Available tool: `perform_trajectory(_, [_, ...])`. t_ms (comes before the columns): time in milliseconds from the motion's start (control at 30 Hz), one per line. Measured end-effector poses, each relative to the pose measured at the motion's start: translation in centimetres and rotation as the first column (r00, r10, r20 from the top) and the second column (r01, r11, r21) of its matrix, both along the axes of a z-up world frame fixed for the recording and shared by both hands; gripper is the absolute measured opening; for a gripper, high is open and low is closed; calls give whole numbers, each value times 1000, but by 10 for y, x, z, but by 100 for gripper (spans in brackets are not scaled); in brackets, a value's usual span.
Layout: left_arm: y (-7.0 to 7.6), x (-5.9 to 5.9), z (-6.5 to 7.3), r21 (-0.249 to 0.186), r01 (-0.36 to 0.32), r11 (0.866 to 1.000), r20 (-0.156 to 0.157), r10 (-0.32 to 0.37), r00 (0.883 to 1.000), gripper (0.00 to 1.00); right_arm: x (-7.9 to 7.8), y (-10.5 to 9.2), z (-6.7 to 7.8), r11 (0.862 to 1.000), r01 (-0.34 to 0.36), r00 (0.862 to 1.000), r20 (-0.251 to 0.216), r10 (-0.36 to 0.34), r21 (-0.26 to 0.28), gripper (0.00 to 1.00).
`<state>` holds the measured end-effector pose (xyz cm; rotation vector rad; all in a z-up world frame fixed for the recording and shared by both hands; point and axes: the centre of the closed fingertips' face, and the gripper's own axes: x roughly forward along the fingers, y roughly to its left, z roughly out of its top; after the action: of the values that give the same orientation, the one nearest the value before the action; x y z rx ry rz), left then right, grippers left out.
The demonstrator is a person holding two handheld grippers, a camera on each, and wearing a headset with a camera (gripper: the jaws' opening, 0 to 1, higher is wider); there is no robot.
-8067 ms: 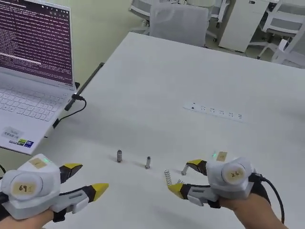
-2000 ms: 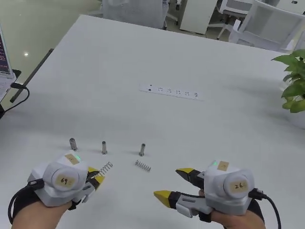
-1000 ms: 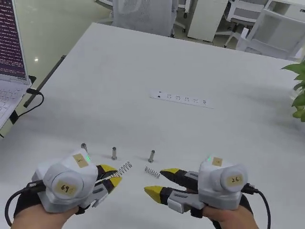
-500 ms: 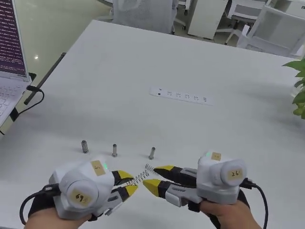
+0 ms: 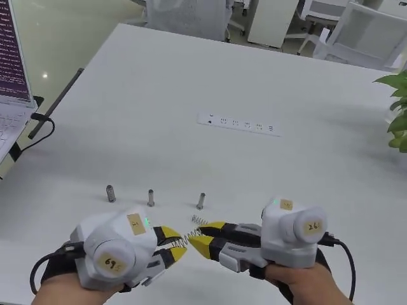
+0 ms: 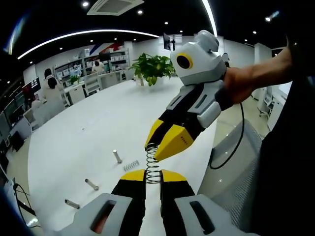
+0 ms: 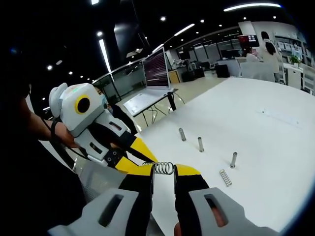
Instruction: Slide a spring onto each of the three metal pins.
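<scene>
Above the worktop (image 5: 273,89), near its front edge, the left gripper (image 5: 182,243) pinches a spring (image 6: 153,167), now raised to meet the right gripper (image 5: 197,234). Whether the right gripper's narrowed jaws grip it cannot be told. A handover seems under way; the middle pin (image 5: 151,197) and right pin (image 5: 201,201) stand bare.

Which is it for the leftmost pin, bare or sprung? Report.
Sprung: coils ring the leftmost pin; the middle pin looks thinner and smooth.
</scene>
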<state>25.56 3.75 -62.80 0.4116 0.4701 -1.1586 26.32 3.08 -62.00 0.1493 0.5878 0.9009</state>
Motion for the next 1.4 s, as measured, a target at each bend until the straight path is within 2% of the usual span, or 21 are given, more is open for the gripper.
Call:
perform_trajectory(100, [1, 0, -3, 18, 8, 1000, 9, -8, 1000, 2, 0, 2, 1, 1000, -9, 1000, 4, 9, -3, 13])
perform_trajectory(400, [5, 2, -7, 29, 8, 1000, 8, -8, 1000, 2, 0, 8, 6, 998, -54, 998, 21, 55, -35, 11])
perform_trajectory(733, [1, 4, -10, 36, 15, 999, 13, -16, 1000, 2, -5, 17, 11, 978, -150, 985, 63, 160, -145, 11])
perform_trajectory(800, [-1, 4, -10, 36, 20, 999, 14, -20, 1000, 2, -8, 20, 11, 964, -190, 975, 75, 207, -184, 12])
perform_trajectory(833, [-2, 3, -10, 38, 26, 999, 17, -26, 1000, 2, -11, 19, 9, 953, -216, 969, 74, 236, -215, 12])
perform_trajectory(900, [-3, 2, -11, 39, 32, 999, 19, -33, 999, 2, -10, 17, 6, 939, -231, 964, 73, 257, -253, 14])
perform_trajectory(1033, [-5, 1, -11, 38, 38, 999, 20, -39, 999, 2, -10, 12, 7, 922, -257, 954, 76, 290, -289, 15])
perform_trajectory(1100, [-5, 0, -12, 38, 41, 998, 20, -42, 999, 2, -9, 9, 6, 908, -277, 946, 74, 315, -314, 16])
perform_trajectory(1167, [-6, -2, -12, 38, 45, 998, 20, -46, 999, 2, -10, 5, 4, 886, -304, 935, 69, 348, -349, 17])
perform_trajectory(1267, [-6, -3, -13, 43, 52, 998, 22, -53, 998, 2, -10, 3, 3, 866, -330, 923, 65, 380, -376, 17])
perform_trajectory(1333, [-7, -4, -13, 47, 61, 997, 26, -62, 998, 2, -14, 3, 2, 830, -377, 898, 55, 436, -411, 18])
perform_trajectory(1367, [-7, -4, -13, 47, 62, 997, 26, -63, 998, 2, -14, 3, 2, 825, -384, 895, 53, 443, -414, 18])
perform_trajectory(1400, [-7, -5, -13, 46, 63, 997, 25, -64, 998, 2, -16, 4, 1, 812, -403, 885, 47, 464, -421, 18])
